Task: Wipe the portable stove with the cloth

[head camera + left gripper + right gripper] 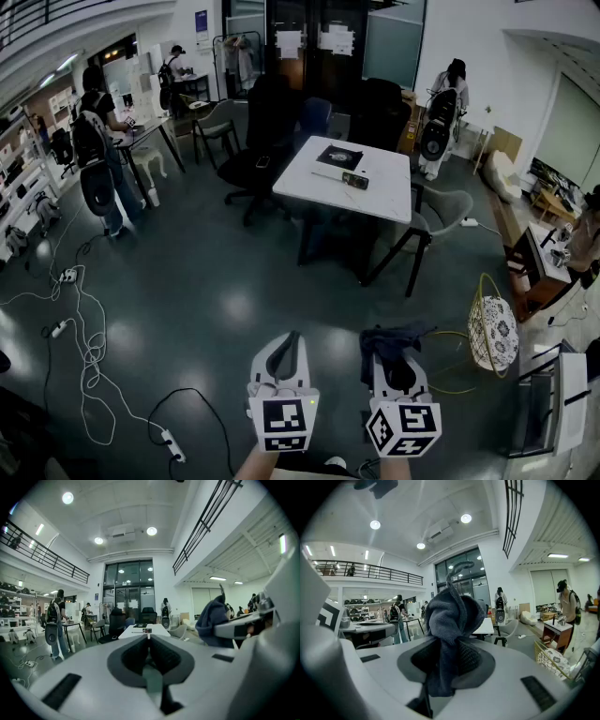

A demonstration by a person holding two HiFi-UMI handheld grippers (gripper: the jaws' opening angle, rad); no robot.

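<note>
At bottom centre of the head view, my right tool [394, 361] clamps the bunched cloth [392, 336], which I judge soft, light and best gripped mid-wad, my left tool [284, 352] is closed and empty, and the portable stove [339, 164] waits on the white tabletop [389, 197], upper centre.

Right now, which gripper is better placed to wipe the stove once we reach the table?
Right. The right gripper is shut on the cloth; the left gripper is shut with nothing in it. The portable stove sits on the white table ahead, out of reach of both.
</note>
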